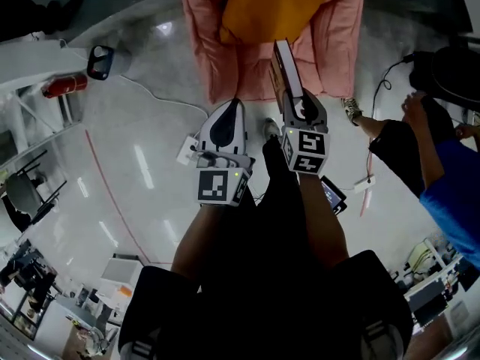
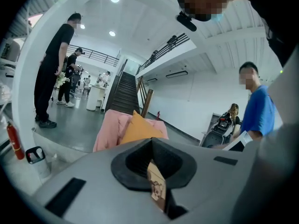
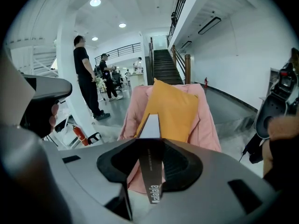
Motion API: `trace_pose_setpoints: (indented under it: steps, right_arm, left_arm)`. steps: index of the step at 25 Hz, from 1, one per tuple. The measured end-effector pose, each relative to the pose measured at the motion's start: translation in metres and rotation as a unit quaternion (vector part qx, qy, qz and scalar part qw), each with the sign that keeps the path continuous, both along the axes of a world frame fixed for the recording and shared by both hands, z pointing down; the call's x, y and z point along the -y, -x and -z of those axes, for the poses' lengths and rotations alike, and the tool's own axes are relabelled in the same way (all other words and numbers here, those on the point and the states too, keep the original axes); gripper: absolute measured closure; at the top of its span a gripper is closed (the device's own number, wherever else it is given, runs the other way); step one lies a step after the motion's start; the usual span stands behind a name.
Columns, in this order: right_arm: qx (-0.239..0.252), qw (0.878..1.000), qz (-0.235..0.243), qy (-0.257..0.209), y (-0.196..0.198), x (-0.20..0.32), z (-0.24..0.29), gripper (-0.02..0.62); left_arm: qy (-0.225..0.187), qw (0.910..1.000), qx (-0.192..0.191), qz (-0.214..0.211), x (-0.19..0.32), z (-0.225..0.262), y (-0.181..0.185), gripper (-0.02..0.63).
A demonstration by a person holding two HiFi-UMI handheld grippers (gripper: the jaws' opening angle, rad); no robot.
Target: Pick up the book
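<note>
The book (image 1: 285, 70) is a thin volume with a dark spine and white page edges. It stands on edge, off the floor, in front of the armchair. My right gripper (image 1: 300, 109) is shut on its near end. In the right gripper view the book (image 3: 150, 125) runs straight out between the jaws of the right gripper (image 3: 150, 160), its spine print facing me. My left gripper (image 1: 229, 115) hangs just left of the right one, apart from the book, jaws together. In the left gripper view a thin brown strip shows in the slit of the left gripper (image 2: 152, 167); I cannot tell what it is.
A pink armchair (image 1: 330, 43) with an orange cushion (image 1: 277, 6) stands just ahead. A person in blue (image 1: 450, 193) crouches at the right. A red fire extinguisher (image 1: 64, 86) lies at the left, a white cable (image 1: 161, 96) crosses the floor, and a staircase (image 3: 166, 66) rises behind.
</note>
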State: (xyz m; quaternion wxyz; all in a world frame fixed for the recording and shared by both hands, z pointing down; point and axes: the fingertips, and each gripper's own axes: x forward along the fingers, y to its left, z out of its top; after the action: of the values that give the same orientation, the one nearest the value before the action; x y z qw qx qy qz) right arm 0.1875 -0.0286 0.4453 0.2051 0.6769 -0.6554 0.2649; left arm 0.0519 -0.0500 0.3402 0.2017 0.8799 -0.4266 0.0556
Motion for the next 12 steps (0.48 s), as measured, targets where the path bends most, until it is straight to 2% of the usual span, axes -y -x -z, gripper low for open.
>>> trace_pose_setpoints:
  steps: [6, 12]
  right_arm:
    - [-0.006, 1.0, 0.005, -0.018, 0.001, -0.006, 0.033, 0.446]
    - [-0.003, 0.999, 0.002, -0.044, -0.002, -0.009, 0.071, 0.448]
  left_arm:
    - [-0.022, 0.9996, 0.002, -0.016, -0.006, 0.029, -0.003, 0.598]
    - [-0.061, 0.9975, 0.016, -0.034, -0.01, 0.062, -0.011, 0.598]
